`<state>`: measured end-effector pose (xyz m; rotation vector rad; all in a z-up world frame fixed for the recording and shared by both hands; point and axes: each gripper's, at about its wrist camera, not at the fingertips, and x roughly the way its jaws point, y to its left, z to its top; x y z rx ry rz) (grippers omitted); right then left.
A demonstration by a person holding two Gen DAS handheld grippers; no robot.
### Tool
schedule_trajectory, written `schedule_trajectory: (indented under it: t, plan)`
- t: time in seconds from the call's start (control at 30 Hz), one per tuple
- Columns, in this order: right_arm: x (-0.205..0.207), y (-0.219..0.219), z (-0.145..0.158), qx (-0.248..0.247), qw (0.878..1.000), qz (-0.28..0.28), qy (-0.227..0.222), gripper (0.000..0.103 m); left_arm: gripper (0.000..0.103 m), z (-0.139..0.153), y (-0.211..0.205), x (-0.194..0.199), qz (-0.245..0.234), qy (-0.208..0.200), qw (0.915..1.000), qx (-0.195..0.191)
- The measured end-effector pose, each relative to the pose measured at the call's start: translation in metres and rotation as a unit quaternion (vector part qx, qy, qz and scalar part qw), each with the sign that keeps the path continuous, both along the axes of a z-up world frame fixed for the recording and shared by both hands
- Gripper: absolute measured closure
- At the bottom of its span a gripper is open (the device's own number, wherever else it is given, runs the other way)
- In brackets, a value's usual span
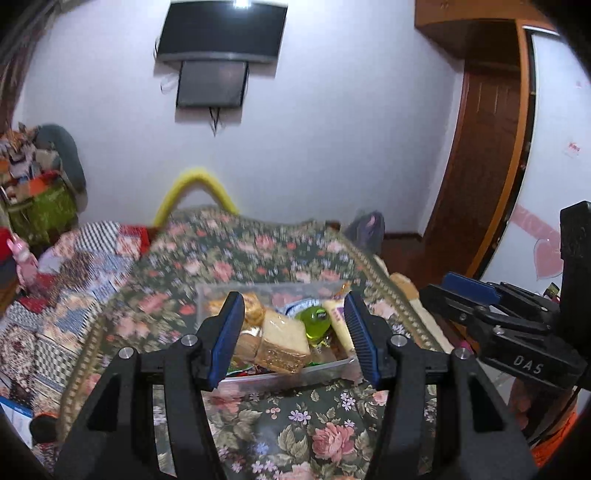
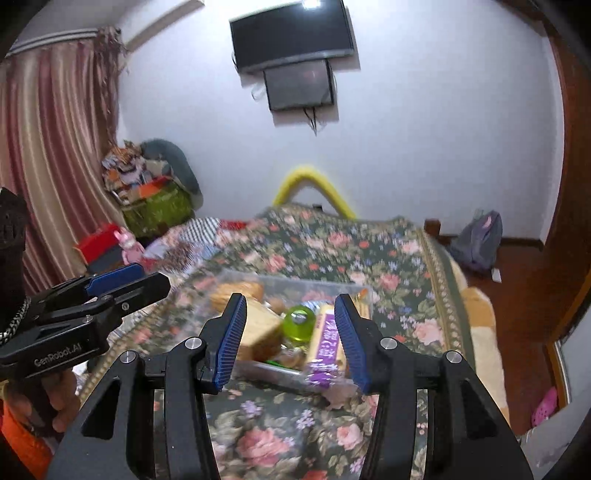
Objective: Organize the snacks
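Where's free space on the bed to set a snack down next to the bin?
Free: floral bedspread between both grippers and the clear plastic bin; more beyond the bin toward the yellow padded headboard arch. Crowded: inside the bin, with the wrapped cake slice, green jelly cup, and purple-labelled packet overhanging its near rim.

one clear plastic tub (image 1: 207, 295) sits on one floral bedspread (image 1: 295, 417). inside it, one green jelly cup (image 1: 316, 322), one wrapped sponge cake slice (image 1: 282, 345), one purple-labelled snack bar (image 2: 327, 350) and one golden pastry (image 2: 236, 291) can be counted; the rest are too blurred to count. two grippers (image 1: 291, 332) show. two dark screens (image 1: 221, 29) hang on the wall. one yellow arch (image 1: 195, 192), one grey backpack (image 2: 478, 240).
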<state>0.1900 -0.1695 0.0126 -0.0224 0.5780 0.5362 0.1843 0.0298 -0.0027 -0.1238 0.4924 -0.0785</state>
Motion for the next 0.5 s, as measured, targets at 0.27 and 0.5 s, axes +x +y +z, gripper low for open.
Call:
schedule_trajectory:
  t: [0.27, 0.5]
  plan:
    - [-0.054, -0.011, 0.03, 0.022, 0.998, -0.007, -0.057, 0.036, 0.025, 0.033, -0.009, -0.07, 0.012, -0.068, 0.9969, 0.037]
    - [-0.072, -0.012, 0.032, 0.013, 0.996, -0.027, -0.085, 0.014, 0.011, 0.04, -0.014, -0.1, 0.02, -0.094, 0.9944, 0.045]
